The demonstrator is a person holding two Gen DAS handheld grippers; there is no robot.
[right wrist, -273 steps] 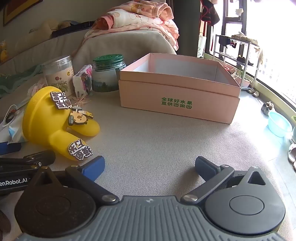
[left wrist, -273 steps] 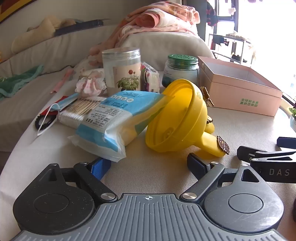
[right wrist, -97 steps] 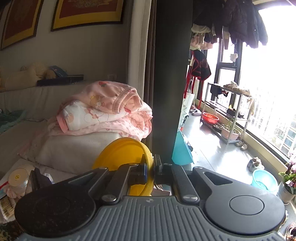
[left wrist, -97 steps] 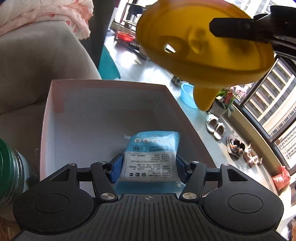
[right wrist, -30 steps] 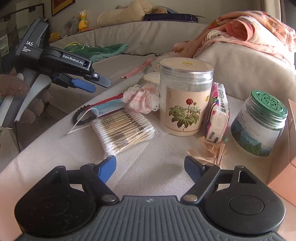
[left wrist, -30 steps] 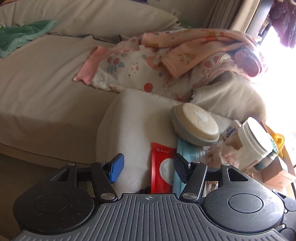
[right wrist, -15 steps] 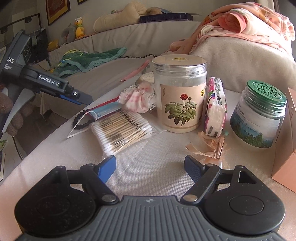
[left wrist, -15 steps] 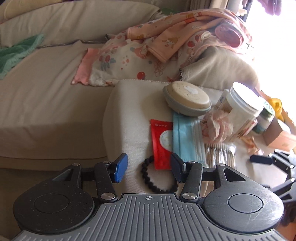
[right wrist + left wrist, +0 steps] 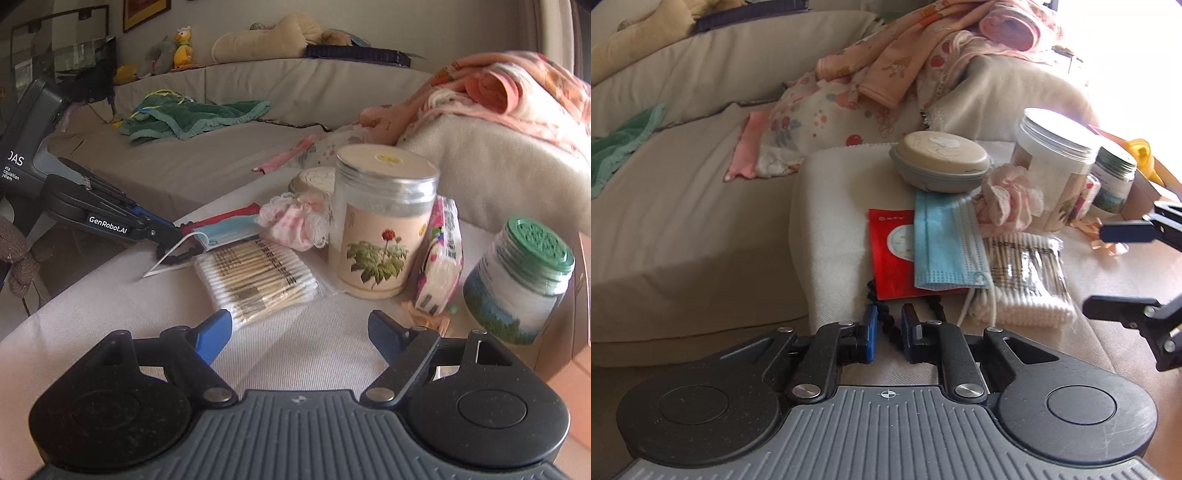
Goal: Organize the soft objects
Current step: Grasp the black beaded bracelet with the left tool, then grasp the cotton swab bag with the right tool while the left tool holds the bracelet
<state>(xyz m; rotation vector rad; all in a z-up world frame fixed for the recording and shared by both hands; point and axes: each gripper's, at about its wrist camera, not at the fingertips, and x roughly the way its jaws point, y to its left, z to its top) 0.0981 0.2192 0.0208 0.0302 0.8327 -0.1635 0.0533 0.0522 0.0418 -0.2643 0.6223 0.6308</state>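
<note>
Only left wrist shows left gripper (image 9: 888, 334) apparently pinching black hair tie (image 9: 886, 325).

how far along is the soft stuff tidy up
Early on. The left gripper has its fingers closing on the black beaded band; contact unclear. The right gripper is open. Face mask, pink scrunchie and cotton swabs remain on the table.
</note>
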